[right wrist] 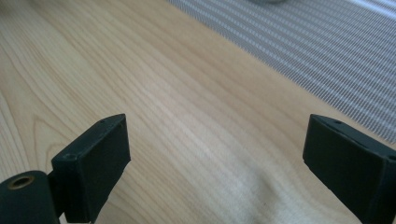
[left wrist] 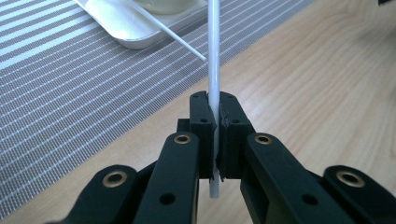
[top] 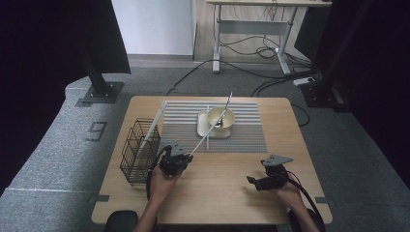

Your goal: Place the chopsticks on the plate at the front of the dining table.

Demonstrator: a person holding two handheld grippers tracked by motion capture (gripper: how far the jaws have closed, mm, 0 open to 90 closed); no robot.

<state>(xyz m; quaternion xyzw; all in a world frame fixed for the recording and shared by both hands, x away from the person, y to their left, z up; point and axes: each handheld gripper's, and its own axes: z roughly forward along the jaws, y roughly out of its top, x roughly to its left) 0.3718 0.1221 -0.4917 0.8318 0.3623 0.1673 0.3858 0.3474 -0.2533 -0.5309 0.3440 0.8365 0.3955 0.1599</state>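
Currently the left hand-held gripper (left wrist: 215, 140) is clamped near the low end of a thin white stick (left wrist: 213, 56), which slants up over the bowl (top: 221, 117) on its tray (top: 204, 126). Right hand-held gripper (right wrist: 215, 154) hangs wide and empty over bare counter (top: 227, 188). Wire basket (top: 139, 151) with another stick (top: 153, 124) stands left; striped mat (top: 241, 130) behind.

Wooden bench (top: 217, 193) on grey carpet (top: 43, 159); black curtains (top: 38, 48) flank it, with a white wall (top: 154, 26) and a cabled desk (top: 251, 26) behind.
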